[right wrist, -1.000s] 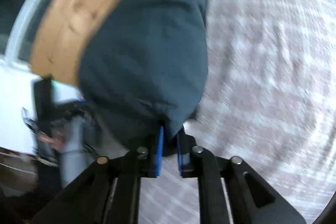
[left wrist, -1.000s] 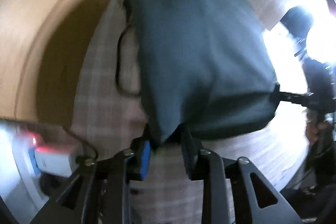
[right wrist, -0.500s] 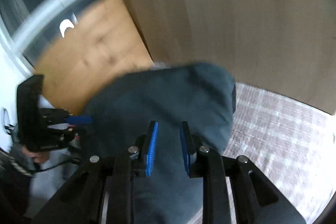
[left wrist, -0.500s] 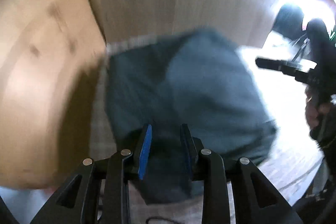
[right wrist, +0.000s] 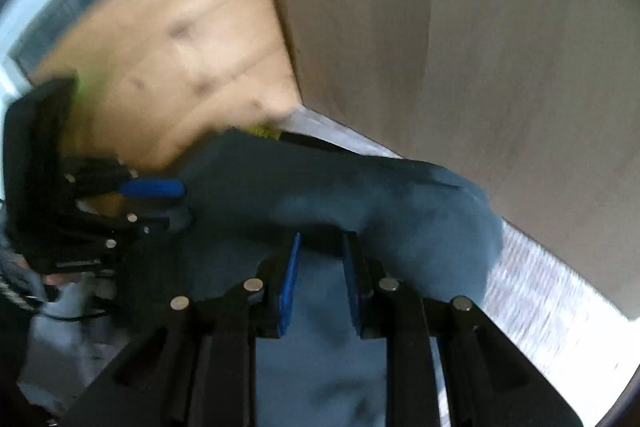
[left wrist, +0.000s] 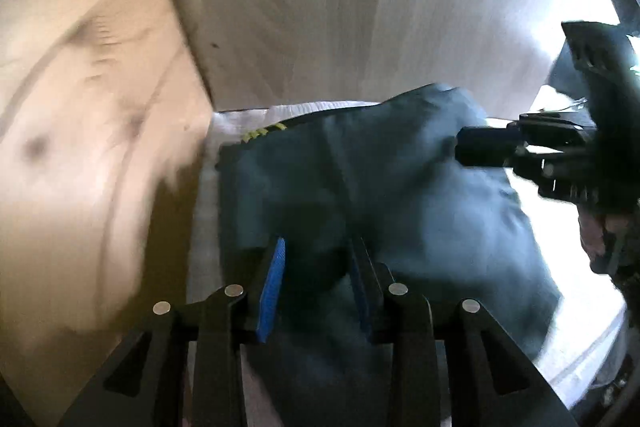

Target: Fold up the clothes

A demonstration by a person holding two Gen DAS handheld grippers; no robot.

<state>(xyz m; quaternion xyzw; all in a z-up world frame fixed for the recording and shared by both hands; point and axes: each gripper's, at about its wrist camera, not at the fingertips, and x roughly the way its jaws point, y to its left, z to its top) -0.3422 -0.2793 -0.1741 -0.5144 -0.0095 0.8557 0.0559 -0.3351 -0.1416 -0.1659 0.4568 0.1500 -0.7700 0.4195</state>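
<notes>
A dark teal garment (left wrist: 380,187) lies bunched on a pale checked cover (left wrist: 208,227), up against a wooden corner. A yellow stitched mark (left wrist: 256,134) shows at its far edge. My left gripper (left wrist: 316,259) hovers over the near left part of the cloth; its jaws are opening and a dark fold lies loosely between the blue pads. My right gripper (right wrist: 320,251) stands open over the garment (right wrist: 340,195), with cloth beneath the gap, not pinched. Each gripper shows in the other's view: the right gripper (left wrist: 460,151) at the cloth's right edge, the left gripper (right wrist: 184,205) at its left edge.
A knotty pine board (left wrist: 80,107) rises on the left and a pale wood panel (left wrist: 360,7) stands behind the garment. The checked cover (right wrist: 540,287) runs on to the right. A person's hand (left wrist: 600,235) holds the right gripper. Bright glare fills the far right.
The garment hung from both shut grippers a second ago; now it rests on the cover by the wooden corner. Both grippers moved toward that corner, and the right jaws widened off the cloth.
</notes>
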